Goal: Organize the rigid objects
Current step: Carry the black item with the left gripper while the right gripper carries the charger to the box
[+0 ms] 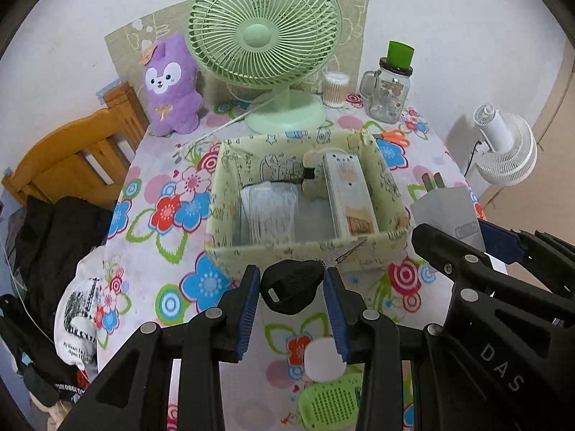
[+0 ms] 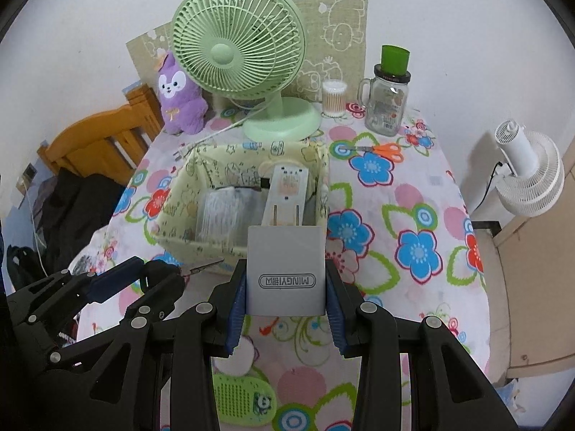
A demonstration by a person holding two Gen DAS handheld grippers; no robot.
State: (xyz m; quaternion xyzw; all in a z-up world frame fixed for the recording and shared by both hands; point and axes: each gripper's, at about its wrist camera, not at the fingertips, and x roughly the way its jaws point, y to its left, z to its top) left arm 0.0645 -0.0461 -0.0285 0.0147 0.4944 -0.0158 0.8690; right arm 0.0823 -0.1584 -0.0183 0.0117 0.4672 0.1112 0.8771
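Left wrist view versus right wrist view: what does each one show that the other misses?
Only the left view shows the black plug between the left hand-held gripper pads. Only the right view shows the printed face of the grey charger clamped in the right hand-held gripper, plus the whole orange scissors. Both show the green fan, purple plush toy, glass jar and the fabric box on the floral tablecloth.

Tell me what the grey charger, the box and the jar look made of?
Charger: likely matte plastic, smooth grey faces, metal prongs.
Box: probably printed fabric over board; soft, slightly sagging walls.
Jar: clear glass by its see-through body and moulded handle, though clear plastic is possible.
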